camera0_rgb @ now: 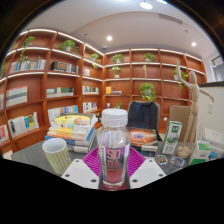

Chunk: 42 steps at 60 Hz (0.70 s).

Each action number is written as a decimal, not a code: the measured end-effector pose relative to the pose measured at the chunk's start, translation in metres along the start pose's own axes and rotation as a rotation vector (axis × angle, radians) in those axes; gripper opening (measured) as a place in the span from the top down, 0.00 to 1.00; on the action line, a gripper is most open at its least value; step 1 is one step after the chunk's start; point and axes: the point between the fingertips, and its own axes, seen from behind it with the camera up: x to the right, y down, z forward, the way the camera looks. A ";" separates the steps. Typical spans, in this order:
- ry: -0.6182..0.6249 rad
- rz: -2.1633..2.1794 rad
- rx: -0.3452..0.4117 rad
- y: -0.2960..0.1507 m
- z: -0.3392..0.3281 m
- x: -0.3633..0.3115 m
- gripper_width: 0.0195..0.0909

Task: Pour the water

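Gripping the water bottle (114, 140), claw (113, 166) closed.

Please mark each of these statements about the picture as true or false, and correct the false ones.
1. A clear bottle with a white cap stands between the gripper fingers. True.
2. The bottle lies on its side. False: it stands upright.
3. A pale cup stands beside the bottle. True.
4. The cup is red. False: it is pale, whitish green.
5. Bookshelves with plants fill the wall behind. True.
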 end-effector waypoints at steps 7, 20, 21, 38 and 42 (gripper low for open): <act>0.029 -0.038 -0.010 0.001 0.001 -0.001 0.81; 0.045 -0.001 -0.010 0.000 0.000 0.001 0.67; 0.047 0.004 -0.008 0.000 0.000 0.002 0.64; 0.108 0.068 -0.054 0.012 -0.045 0.008 0.18; 0.138 0.089 -0.045 0.011 -0.071 0.011 0.15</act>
